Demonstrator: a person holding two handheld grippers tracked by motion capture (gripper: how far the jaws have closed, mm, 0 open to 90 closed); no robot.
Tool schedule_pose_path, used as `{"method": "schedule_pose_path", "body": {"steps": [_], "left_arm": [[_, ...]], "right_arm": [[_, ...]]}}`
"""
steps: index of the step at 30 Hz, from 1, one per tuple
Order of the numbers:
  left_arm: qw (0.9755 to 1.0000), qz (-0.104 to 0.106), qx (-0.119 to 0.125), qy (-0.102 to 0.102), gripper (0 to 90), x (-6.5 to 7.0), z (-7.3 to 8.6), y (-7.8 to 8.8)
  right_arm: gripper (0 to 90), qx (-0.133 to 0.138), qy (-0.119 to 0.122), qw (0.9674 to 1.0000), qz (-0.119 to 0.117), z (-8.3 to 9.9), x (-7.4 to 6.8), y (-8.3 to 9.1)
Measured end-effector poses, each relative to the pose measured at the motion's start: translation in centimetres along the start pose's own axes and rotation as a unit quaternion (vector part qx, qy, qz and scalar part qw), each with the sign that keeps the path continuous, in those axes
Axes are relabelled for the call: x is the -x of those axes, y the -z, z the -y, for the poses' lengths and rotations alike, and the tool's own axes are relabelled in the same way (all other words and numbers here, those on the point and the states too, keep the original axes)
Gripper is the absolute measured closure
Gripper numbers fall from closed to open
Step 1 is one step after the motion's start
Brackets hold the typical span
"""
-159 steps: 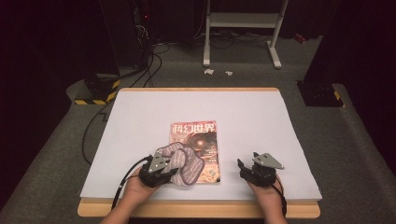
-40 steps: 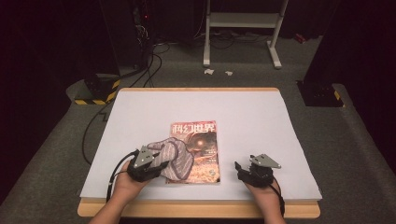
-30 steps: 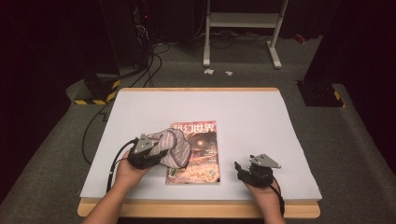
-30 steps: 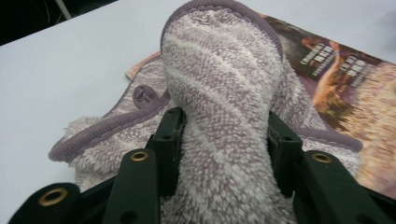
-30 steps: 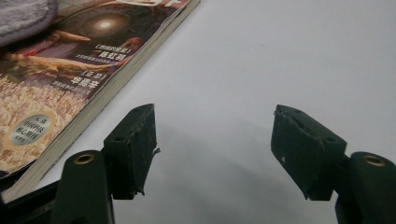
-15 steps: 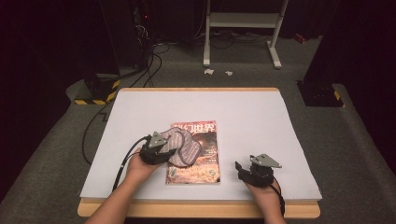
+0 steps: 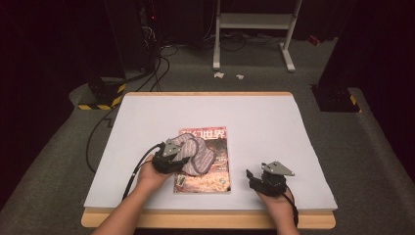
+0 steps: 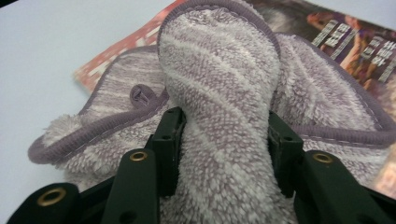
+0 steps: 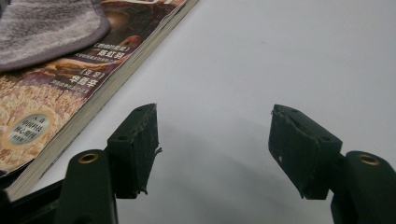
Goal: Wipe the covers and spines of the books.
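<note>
Two grippers at the table's near edge. Left gripper [image 7: 182,157] sits over the magazine's [image 7: 215,171] left half, jaws clamped on a raised fold of the purple striped towel [image 8: 219,88]; the rest of the towel lies bunched on the cover, spilling toward 9 o'clock. Right gripper [image 9: 212,154] rests on the white table [image 7: 274,122] at roughly 3 o'clock of the magazine, just beside it, jaws spread wide with nothing between them.

A fluffy, striped lilac terry cloth [image 8: 219,84] lies on a glossy paper magazine [image 7: 215,174]; matt white tabletop [image 7: 254,122], wooden edge.
</note>
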State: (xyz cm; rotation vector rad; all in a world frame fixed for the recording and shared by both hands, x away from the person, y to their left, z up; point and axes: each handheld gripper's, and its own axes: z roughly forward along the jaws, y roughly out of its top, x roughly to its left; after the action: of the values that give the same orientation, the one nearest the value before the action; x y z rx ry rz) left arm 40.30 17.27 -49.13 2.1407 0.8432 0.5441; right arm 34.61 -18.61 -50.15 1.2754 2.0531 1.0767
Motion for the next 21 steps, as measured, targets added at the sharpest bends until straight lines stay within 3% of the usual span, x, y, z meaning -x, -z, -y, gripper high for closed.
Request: {"method": "schedule_pose_path", "body": {"steps": [10,21], "left_arm": [[0.9993,0.034,0.009,-0.009,56.0,2.9,-2.5,-2.8],[0.998,0.061,0.009,-0.014,55.4,4.9,-4.6,-4.9]], "right_arm": [[34.0,0.002,-0.002,1.0,-0.006,0.0,0.0,0.0],[34.2,0.003,-0.002,1.0,-0.009,0.0,0.0,0.0]]}}
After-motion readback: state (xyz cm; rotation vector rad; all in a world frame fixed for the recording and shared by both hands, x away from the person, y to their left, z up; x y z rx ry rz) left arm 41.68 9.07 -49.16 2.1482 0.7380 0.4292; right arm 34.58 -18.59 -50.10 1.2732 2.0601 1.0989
